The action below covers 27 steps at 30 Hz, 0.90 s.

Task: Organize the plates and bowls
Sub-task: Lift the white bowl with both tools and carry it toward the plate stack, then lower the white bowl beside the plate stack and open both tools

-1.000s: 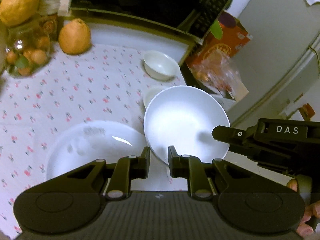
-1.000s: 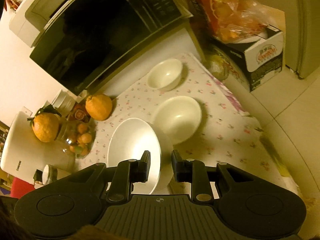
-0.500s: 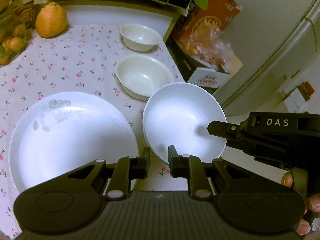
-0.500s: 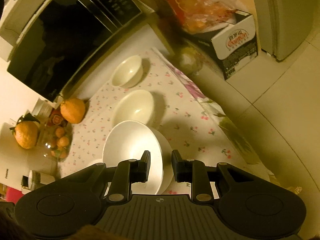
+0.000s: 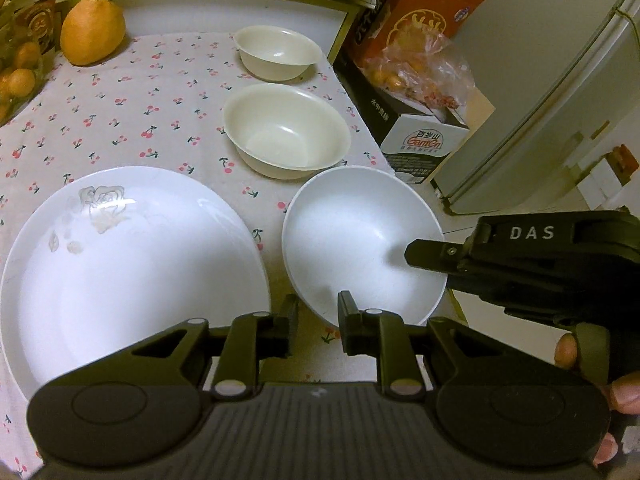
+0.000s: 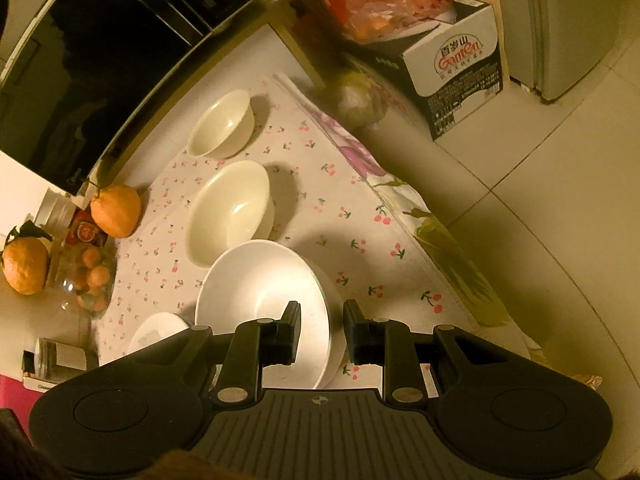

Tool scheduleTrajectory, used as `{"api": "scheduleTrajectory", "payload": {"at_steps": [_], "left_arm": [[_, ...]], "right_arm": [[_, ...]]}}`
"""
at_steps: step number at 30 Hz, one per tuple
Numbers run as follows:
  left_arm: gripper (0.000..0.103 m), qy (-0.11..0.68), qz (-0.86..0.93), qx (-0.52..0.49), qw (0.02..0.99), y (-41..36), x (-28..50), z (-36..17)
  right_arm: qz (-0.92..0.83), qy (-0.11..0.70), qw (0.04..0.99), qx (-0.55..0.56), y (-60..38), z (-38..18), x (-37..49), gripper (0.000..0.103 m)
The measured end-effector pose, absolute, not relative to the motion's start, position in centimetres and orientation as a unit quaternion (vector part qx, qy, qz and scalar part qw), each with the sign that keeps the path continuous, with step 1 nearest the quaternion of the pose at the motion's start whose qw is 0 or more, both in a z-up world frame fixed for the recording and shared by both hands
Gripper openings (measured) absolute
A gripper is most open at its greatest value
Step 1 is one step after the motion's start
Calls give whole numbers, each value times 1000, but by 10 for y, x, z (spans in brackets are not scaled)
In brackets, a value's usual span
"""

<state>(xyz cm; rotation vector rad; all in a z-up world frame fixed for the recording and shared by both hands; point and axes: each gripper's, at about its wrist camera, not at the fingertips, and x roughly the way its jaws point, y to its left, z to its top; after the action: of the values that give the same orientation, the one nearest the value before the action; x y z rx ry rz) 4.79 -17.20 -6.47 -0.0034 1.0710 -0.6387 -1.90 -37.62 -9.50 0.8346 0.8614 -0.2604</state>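
The white bowl (image 5: 360, 240), tilted above the table's near right edge beside the large plate (image 5: 128, 264), is clamped at its rim by the right gripper (image 6: 322, 330), apparently for stacking, while the left gripper (image 5: 318, 320) hovers narrowly parted, holding nothing.

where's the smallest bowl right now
The smallest bowl sits at the far end of the tablecloth, just before the microwave. The medium bowl is its nearest neighbour, on the near side.
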Motion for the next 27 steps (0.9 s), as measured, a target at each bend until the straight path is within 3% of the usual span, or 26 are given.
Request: {"api": "scheduleTrajectory", "payload": {"at_steps": [16, 27], "left_arm": [[25, 502, -300, 12, 811, -175, 51, -67], [43, 497, -311, 10, 810, -177, 47, -63]], "right_arm": [[-123, 408, 813, 396, -378, -102, -13, 24], [-124, 410, 814, 393, -379, -101, -14, 25]]}}
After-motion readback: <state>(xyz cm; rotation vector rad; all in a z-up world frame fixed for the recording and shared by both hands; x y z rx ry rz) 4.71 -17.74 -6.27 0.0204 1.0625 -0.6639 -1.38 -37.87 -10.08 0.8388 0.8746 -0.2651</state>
